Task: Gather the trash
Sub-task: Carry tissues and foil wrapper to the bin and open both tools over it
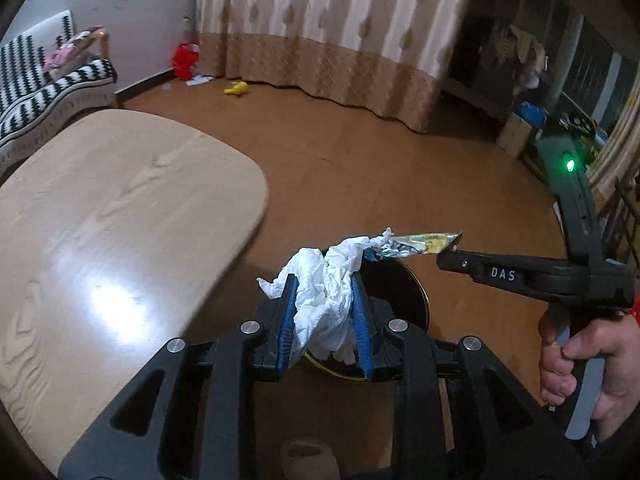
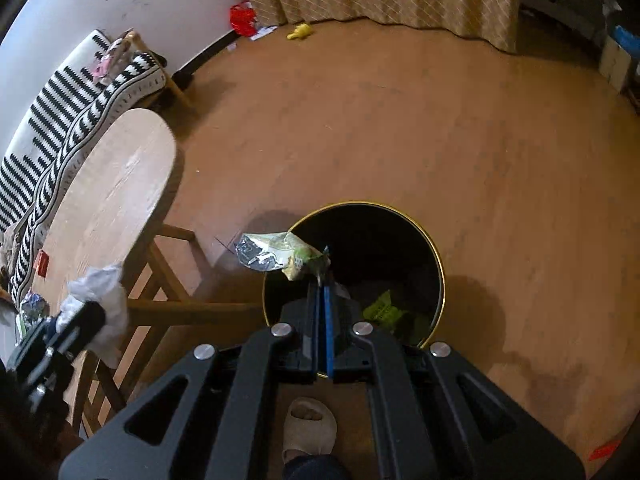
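While my left fingers (image 1: 324, 312) pinch a crumpled white tissue (image 1: 326, 300) between them, my right fingers (image 2: 322, 280) are clamped on a foil snack wrapper (image 2: 276, 256) jutting past their tips, over the black bin (image 2: 424, 240).

The brown wooden floor (image 2: 400, 128) carries a round black bin with a gold rim (image 2: 438, 264), holding green wrappers. Just left of the bin stands the pale oval wooden worktop (image 2: 116, 184), bearing a small red packet (image 2: 42, 263) and crumpled foil (image 2: 32, 306) at its near end. Far beyond the bin, by the curtain, lie a yellow toy (image 2: 300, 31) and a red bag (image 2: 243, 19).
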